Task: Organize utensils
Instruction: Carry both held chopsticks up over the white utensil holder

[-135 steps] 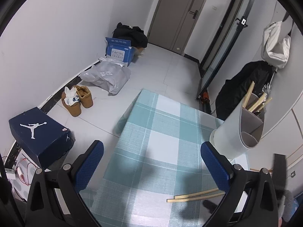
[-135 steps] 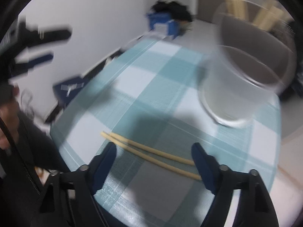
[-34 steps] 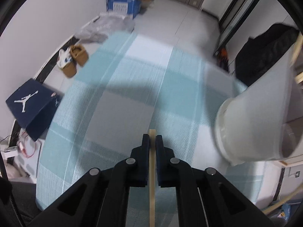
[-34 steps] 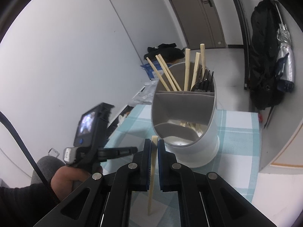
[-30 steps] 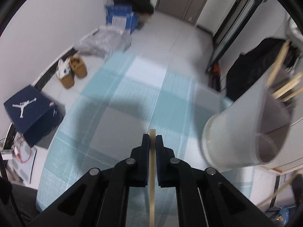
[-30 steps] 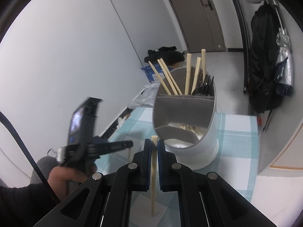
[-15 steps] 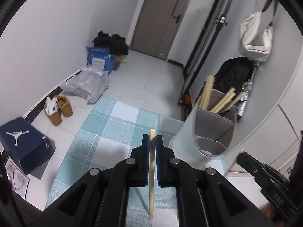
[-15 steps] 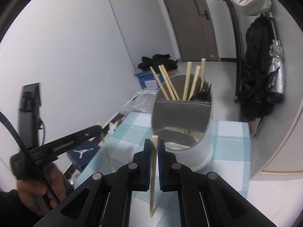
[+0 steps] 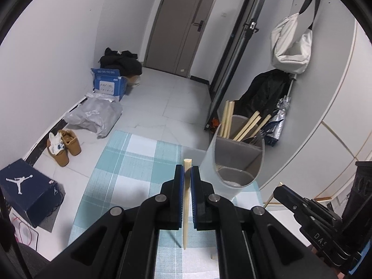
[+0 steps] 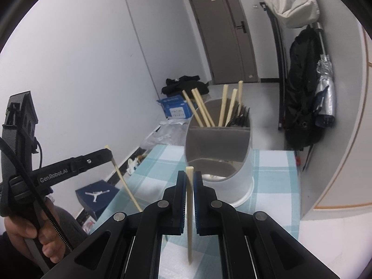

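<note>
My left gripper (image 9: 187, 171) is shut on a wooden chopstick (image 9: 186, 216) held upright above the checked tablecloth (image 9: 130, 162). My right gripper (image 10: 190, 176) is shut on a second chopstick (image 10: 190, 220), also upright. A white divided utensil holder (image 10: 220, 160) stands just beyond the right gripper, also in the left wrist view (image 9: 234, 160). Its far compartment holds several chopsticks (image 10: 223, 109) and dark cutlery (image 10: 241, 116). The left gripper with its chopstick shows in the right wrist view (image 10: 109, 152); the right gripper shows in the left wrist view (image 9: 279, 187).
The table is small, with a white wall panel (image 9: 325, 127) at its right. On the floor to the left lie a dark shoe box (image 9: 25, 190), brown boots (image 9: 62, 144), a grey bag (image 9: 97, 116) and a blue carton (image 9: 109, 83).
Both grippers were open above two chopsticks lying on the cloth; each is now shut on one. In the last second both have lifted and drawn level before the holder.
</note>
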`<state>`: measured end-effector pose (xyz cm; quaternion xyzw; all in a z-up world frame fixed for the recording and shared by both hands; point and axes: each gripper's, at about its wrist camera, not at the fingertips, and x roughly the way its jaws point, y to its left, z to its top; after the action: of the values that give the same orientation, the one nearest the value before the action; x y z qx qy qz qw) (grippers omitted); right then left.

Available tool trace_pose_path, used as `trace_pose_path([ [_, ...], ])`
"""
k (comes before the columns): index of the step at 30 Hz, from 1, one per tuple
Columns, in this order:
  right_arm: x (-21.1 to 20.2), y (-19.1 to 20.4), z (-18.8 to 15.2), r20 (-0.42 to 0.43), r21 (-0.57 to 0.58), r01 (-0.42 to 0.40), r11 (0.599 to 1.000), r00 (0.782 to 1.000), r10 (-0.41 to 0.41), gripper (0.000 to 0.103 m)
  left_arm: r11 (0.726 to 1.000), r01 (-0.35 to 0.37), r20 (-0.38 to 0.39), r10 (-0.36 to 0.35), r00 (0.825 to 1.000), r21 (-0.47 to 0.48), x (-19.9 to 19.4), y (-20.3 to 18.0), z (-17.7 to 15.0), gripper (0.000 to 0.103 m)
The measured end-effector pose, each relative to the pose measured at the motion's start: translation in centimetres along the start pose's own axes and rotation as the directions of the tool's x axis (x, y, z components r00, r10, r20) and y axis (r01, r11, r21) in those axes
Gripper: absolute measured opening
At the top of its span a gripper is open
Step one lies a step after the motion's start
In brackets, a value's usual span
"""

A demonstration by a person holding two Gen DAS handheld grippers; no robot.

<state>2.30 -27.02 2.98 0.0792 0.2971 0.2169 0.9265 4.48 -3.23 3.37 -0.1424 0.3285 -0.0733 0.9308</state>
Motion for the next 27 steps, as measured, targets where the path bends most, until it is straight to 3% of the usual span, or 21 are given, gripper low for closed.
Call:
trace_pose_path([
  [6, -2.2, -1.3, 1.7, 0.065, 0.047, 0.013, 0.999, 0.998, -0.016, 0.005, 0.998, 0.057, 0.037, -0.057, 0.998, 0.021, -1.8, -1.2, 2.2, 0.002],
  [15, -5.1, -2.5, 7.5, 0.169, 0.053, 0.02, 0.998, 0.985, -0.028, 0.005, 0.989, 0.147, 0.087, -0.148, 0.985, 0.024, -2.9, -3.8, 7.2, 0.002],
  [27, -4.5, -3.1, 15.4, 0.271, 0.025, 0.03, 0.999, 0.962, -0.036, 0.005, 0.985, 0.167, 0.156, -0.17, 0.973, 0.033, -1.2, -5.7, 11.9, 0.002],
])
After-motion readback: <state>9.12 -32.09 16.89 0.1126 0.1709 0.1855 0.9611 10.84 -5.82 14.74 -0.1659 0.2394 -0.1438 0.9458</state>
